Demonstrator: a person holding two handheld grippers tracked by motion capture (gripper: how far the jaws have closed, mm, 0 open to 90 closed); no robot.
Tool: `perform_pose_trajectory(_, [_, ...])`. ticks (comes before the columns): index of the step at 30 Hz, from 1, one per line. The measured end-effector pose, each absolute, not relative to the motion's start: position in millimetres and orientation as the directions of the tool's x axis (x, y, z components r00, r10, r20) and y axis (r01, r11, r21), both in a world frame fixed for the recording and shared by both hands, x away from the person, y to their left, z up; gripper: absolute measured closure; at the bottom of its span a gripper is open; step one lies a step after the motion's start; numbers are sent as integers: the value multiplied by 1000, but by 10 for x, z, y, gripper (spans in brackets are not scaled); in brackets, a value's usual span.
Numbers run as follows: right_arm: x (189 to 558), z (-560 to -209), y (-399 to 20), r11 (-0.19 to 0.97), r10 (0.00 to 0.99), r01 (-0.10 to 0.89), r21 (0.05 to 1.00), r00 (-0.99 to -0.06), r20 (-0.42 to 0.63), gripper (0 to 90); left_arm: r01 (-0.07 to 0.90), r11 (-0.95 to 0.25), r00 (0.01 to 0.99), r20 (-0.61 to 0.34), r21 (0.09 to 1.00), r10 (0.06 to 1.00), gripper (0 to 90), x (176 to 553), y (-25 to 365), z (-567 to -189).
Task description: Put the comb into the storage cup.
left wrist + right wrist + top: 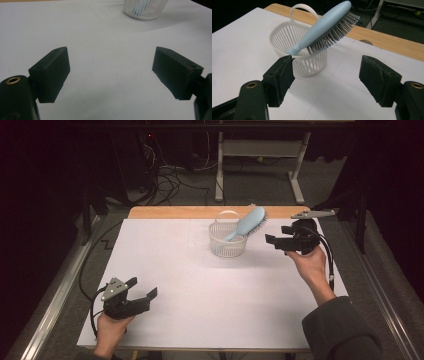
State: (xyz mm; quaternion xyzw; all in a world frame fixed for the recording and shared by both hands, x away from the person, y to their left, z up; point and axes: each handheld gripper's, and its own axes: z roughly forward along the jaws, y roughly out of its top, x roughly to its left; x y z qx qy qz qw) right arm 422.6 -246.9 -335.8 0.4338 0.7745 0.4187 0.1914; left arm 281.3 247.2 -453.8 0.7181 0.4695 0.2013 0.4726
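Two tongs in play, both with nothing between the jaws. Your right tongs [271, 240] sit just right of the white slatted basket [227, 245], jaws spread wide and aimed at it, clear of everything; in the right gripper view the gap between the pads frames bare desk, with the basket just past the left pad. Your left tongs [144, 290] rest low at the near left corner of the desk [200, 300], well apart from the work, jaws wide, only white surface between them in the left gripper view.

Hairbrush [246, 223]: pale blue, handle end down inside the basket, head leaning out over the right rim, bristles facing down and toward you. It rests on the rim; no pad touches it.

Step in hand, as I read it: placement looks done. The brush is lodged in the basket and your right tongs stand free of it, so this is the let-go or pull-away stage.

Next move calls for:
- draw the right tongs straight back, away from the brush head, which overhangs on your side;
- keep the near pad off the basket wall, since the basket looks light and a nudge could tip it;
- check that the brush holds its lean;
- left tongs need nothing yet.
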Motion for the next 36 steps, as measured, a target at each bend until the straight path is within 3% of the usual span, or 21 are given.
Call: perform_pose_trajectory(36, [3921, -3521, -2742, 251, 828, 484, 839, -556, 73, 257, 482, -95, 476, -169, 871, 863, 141, 2795, 2487, -4526])
